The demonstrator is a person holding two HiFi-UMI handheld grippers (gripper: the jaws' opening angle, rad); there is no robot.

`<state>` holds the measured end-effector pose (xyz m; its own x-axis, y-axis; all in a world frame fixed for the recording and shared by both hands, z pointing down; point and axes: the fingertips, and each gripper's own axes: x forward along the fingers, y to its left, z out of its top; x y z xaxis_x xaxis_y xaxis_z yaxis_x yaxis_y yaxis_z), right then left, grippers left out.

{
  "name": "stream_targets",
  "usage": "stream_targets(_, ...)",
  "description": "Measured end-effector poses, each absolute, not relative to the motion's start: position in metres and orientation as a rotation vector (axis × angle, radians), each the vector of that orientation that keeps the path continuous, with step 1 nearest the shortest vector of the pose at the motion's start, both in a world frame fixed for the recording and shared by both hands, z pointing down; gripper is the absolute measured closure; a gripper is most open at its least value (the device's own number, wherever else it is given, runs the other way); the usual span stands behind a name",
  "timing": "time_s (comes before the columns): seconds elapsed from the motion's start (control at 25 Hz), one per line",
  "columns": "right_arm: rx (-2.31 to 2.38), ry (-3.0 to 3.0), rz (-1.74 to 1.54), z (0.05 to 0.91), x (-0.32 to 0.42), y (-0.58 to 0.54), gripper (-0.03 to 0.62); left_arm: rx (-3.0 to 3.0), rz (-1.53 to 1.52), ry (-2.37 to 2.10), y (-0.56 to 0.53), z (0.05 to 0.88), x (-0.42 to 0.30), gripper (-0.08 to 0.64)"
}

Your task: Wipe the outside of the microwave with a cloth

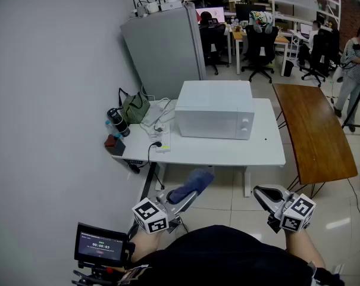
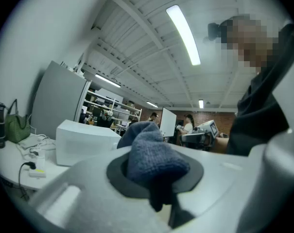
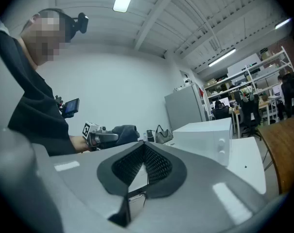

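Nearest the camera, the person's dark torso fills the lower edge of the head view, with a small monitor (image 1: 101, 246) at lower left.

Left gripper (image 1: 188, 196): held low in front of the body, above the tiled floor. Its jaws are clamped on a blue cloth (image 1: 192, 182), which bunches up between the pads and sticks out past the tips.

Right gripper (image 1: 263, 194): level with the left one and well apart from it. Its jaws are together, the ribbed pads meeting at the tips.

Both grippers point toward the bench (image 1: 215, 152) and are well short of it.

Bench: white, standing against the left wall. The microwave (image 1: 215, 109) sits on it toward the back, white, door shut, two knobs at the front right. The cloth is well apart from the microwave.

Left of the microwave lie a power strip (image 1: 163, 140) with cables, a green bag (image 1: 135, 107), a black flask (image 1: 117, 122) and a small dark-red box (image 1: 113, 143) at the bench's left edge.

Beyond: a grey cabinet (image 1: 165, 49) stands behind the bench. A wooden table (image 1: 313, 133) stands to the right. Office chairs, desks and people occupy the far room.
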<state>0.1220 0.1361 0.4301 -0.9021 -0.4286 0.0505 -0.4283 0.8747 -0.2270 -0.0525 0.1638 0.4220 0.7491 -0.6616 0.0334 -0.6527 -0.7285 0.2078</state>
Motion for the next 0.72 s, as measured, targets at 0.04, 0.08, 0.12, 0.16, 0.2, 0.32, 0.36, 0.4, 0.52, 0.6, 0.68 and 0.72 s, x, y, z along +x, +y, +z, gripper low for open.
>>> stream_targets(0.04, -0.698, 3.044, -0.354, 0.43, 0.107, 0.126, 0.588, 2.747, -0.088, -1.045, 0.153, 0.428, -0.072, 0.503)
stream_targets(0.08, -0.702, 3.048, -0.338, 0.43, 0.091, 0.115, 0.588, 2.751, -0.11, -1.049, 0.141, 0.433, -0.091, 0.503)
stream_targets(0.12, -0.706, 3.052, -0.317, 0.428, 0.073, 0.102, 0.588, 2.753, -0.125, -1.055, 0.128, 0.434, -0.112, 0.503)
stream_targets(0.16, -0.713, 3.055, -0.295, 0.425, 0.053, 0.089, 0.588, 2.752, -0.132, -1.064, 0.113, 0.433, -0.133, 0.503)
stream_targets(0.2, -0.722, 3.054, -0.277, 0.42, 0.032, 0.075, 0.588, 2.75, -0.131, -1.073, 0.098, 0.431, -0.155, 0.503)
stream_targets(0.32, -0.741, 3.021, -0.265, 0.397, -0.029, 0.036, 0.588, 2.76, -0.13, -1.047, 0.049, 0.427, -0.217, 0.503)
stream_targets(0.36, -0.753, 3.014, -0.253, 0.39, -0.046, 0.025, 0.588, 2.773, -0.132, -1.023, 0.034, 0.425, -0.234, 0.503)
stream_targets(0.4, -0.776, 3.009, -0.232, 0.384, -0.06, 0.013, 0.588, 2.787, -0.133, -1.0, 0.02, 0.423, -0.248, 0.503)
stream_targets(0.52, -0.858, 2.989, -0.192, 0.371, -0.087, -0.023, 0.588, 2.819, -0.14, -0.95, -0.022, 0.417, -0.277, 0.503)
stream_targets(0.6, -0.886, 2.999, -0.196, 0.371, -0.096, -0.04, 0.588, 2.816, -0.145, -0.937, -0.049, 0.413, -0.287, 0.503)
stream_targets(0.68, -0.913, 3.011, -0.205, 0.373, -0.097, -0.056, 0.588, 2.812, -0.148, -0.925, -0.074, 0.41, -0.289, 0.503)
stream_targets(0.72, -0.93, 3.007, -0.213, 0.374, -0.094, -0.065, 0.588, 2.815, -0.15, -0.915, -0.088, 0.412, -0.288, 0.503)
